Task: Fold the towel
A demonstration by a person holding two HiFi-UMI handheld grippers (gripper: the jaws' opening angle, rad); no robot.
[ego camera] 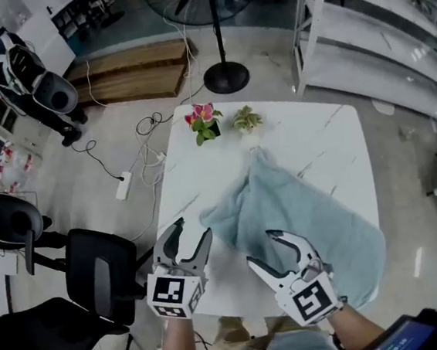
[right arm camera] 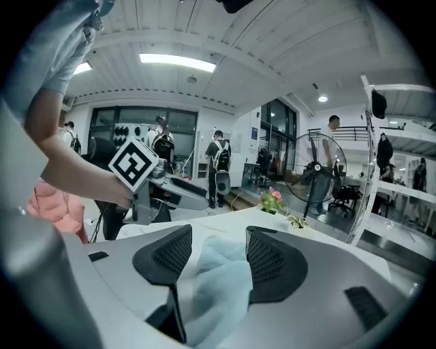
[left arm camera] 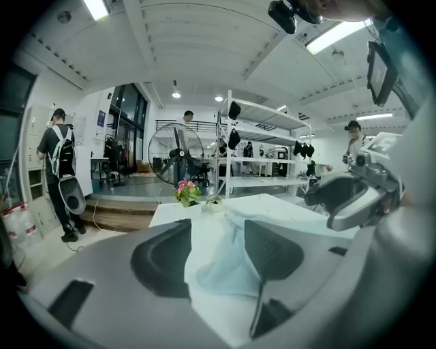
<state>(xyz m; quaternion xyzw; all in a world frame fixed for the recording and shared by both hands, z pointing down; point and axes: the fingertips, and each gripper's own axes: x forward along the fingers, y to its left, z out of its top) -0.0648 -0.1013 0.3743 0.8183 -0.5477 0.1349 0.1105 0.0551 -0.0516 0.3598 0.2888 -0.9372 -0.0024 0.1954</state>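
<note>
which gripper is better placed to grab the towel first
Right, probably. The right gripper hangs open over the towel's near edge, cloth showing between its jaws. The left gripper, also open, sits at the towel's left corner, mostly over bare table.

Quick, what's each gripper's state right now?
Left gripper: open, nothing gripped, near the crumpled light blue cloth towel.
Right gripper: open over the towel, nothing gripped.

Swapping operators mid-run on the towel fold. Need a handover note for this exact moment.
Claws: left claw open, aimed at the near-left corner of the towel, nothing gripped. The right claw is open over its near edge, cloth in the gap, not pinched.
Things: towel lies crumpled diagonally on the white table; two potted plants at the far edge.
Done: no fold yet.
Left: grip corners, spread flat, fold.
</note>
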